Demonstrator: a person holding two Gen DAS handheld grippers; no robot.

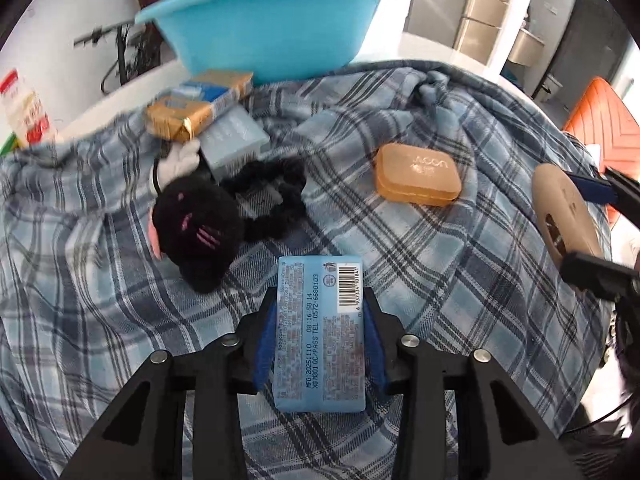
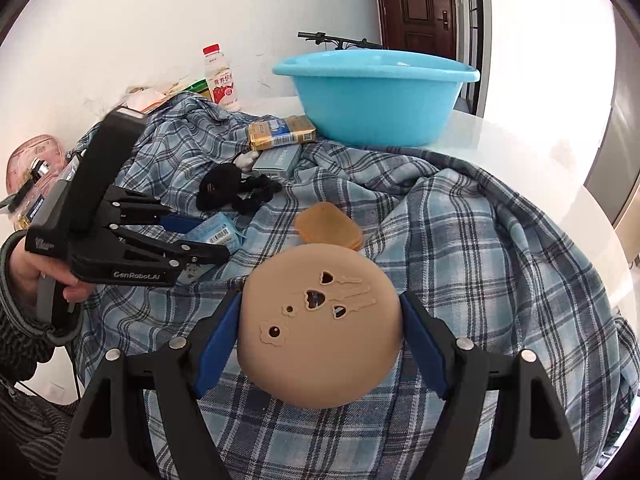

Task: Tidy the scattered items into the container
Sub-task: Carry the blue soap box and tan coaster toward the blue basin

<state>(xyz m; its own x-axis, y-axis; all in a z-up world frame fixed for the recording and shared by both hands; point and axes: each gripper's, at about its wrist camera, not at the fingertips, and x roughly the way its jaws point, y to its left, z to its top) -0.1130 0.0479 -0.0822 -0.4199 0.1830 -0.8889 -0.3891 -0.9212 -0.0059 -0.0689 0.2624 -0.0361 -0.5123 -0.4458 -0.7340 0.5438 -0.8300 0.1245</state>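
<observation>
My left gripper is shut on a light blue tissue pack, held above the plaid cloth; the pack also shows in the right wrist view. My right gripper is shut on a round tan case with small cut-out holes, which also shows at the right of the left wrist view. The blue basin stands at the far edge of the cloth. On the cloth lie an orange case, a black plush toy, a gold pack and a pale blue box.
A drink bottle and snack packets stand by the wall at the far left. The white table shows bare to the right of the basin. An orange chair is at the right. A dark door is behind.
</observation>
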